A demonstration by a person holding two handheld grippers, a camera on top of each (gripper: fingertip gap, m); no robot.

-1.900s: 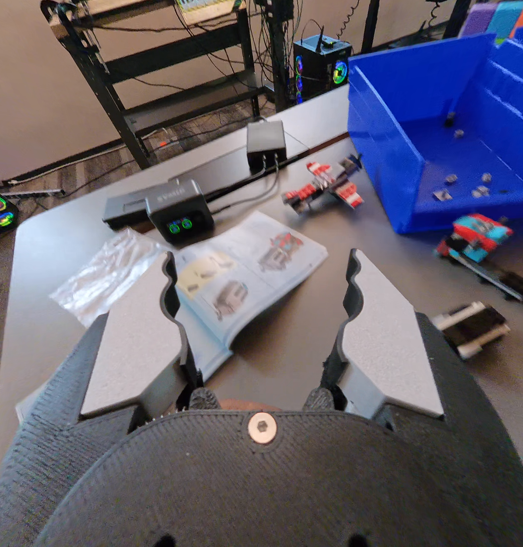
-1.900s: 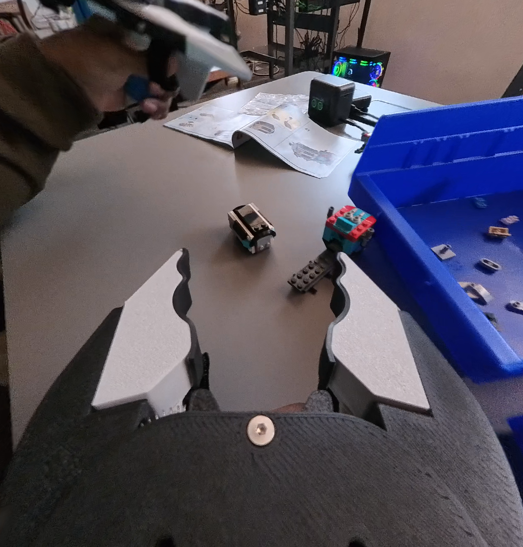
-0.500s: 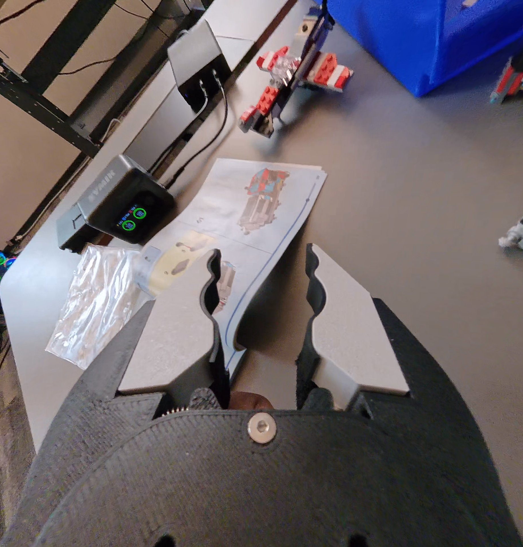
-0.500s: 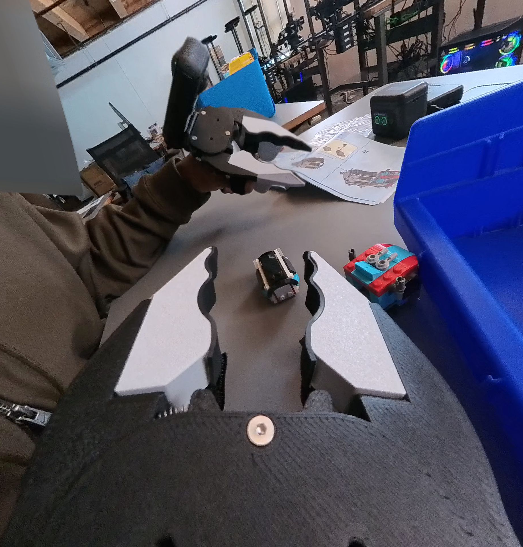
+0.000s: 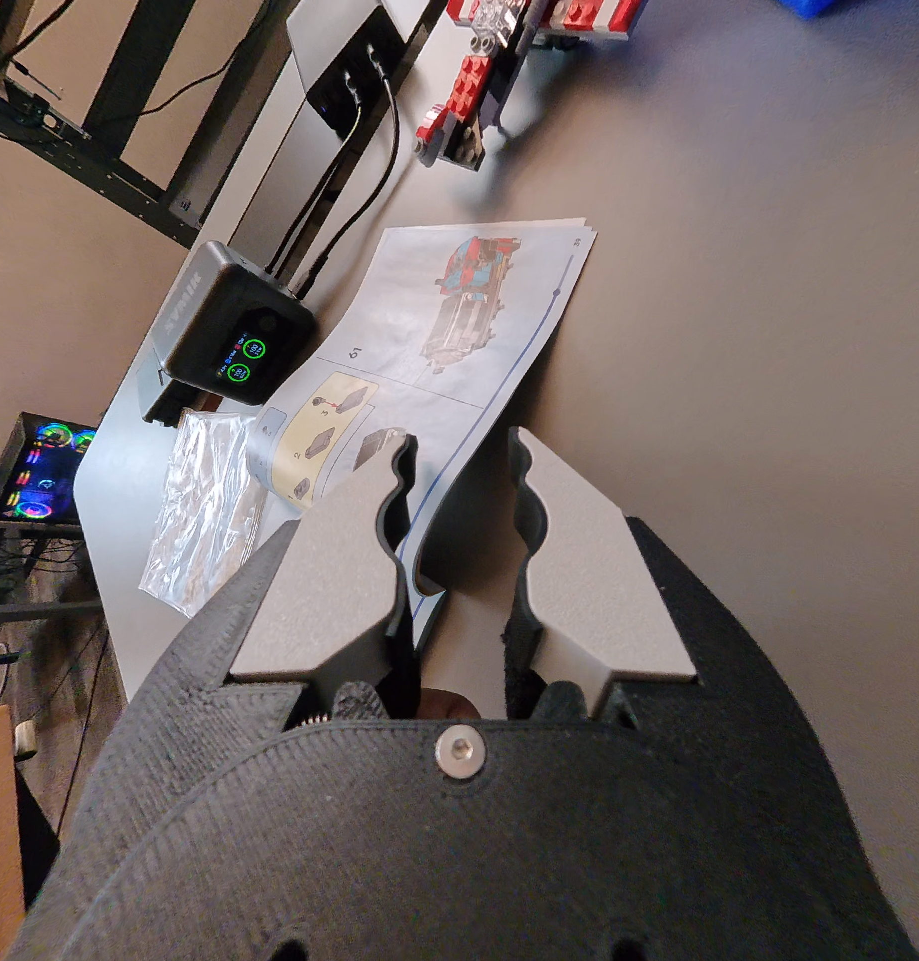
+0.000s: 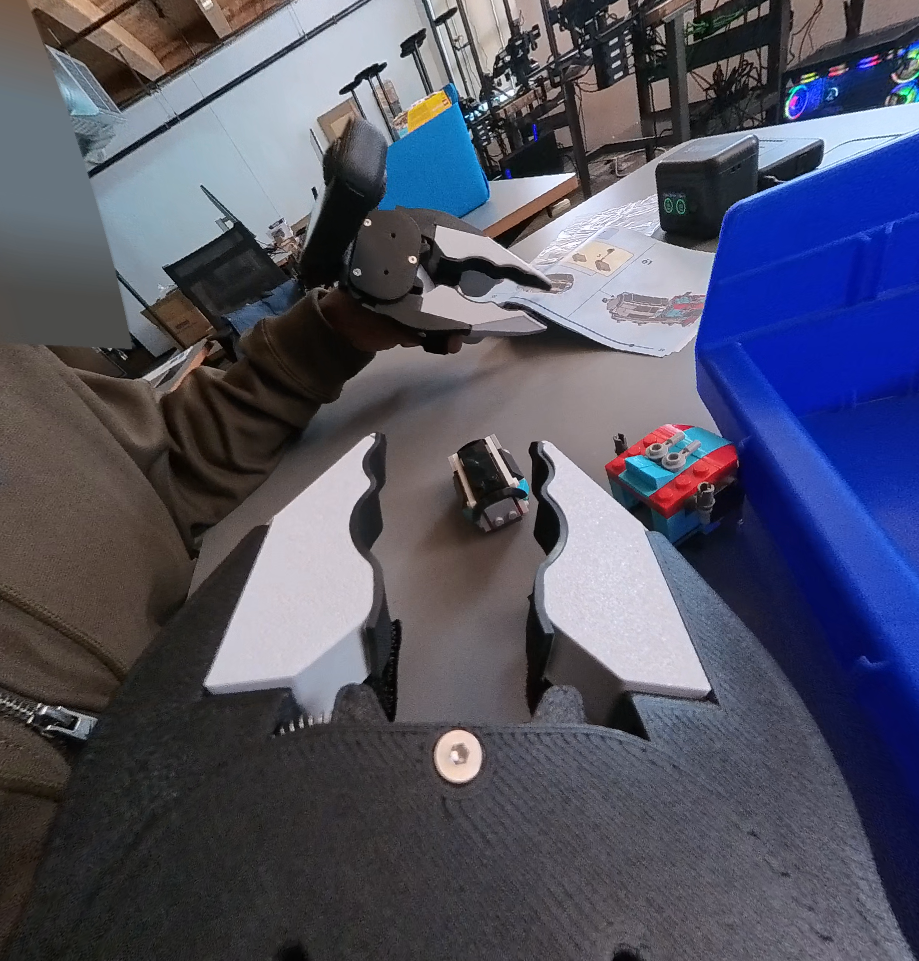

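Observation:
My left gripper [image 5: 462, 439] is open, tilted low over an open instruction booklet [image 5: 447, 322] on the grey table [image 5: 733, 364]. The booklet's raised page edge runs between the jaws, close to the left finger [image 5: 343, 561], with a gap to the right finger. The right wrist view shows this gripper [image 6: 543, 307] straddling the booklet's [image 6: 634, 291] edge. My right gripper [image 6: 457, 444] is open just above the table. A small black, white and teal brick piece [image 6: 491, 483] lies between its fingertips, nearer the right finger [image 6: 603, 582], not pressed.
A red and teal brick build [image 6: 670, 478] sits right of the small piece, against a large blue bin [image 6: 837, 312]. A black power box [image 5: 239, 322] with cables, a clear plastic bag [image 5: 202, 509] and a red and white brick model [image 5: 499, 67] lie beyond the booklet.
My left gripper came down onto the booklet and its jaws narrowed around the page edge. My right gripper moved up to the small black piece and narrowed slightly.

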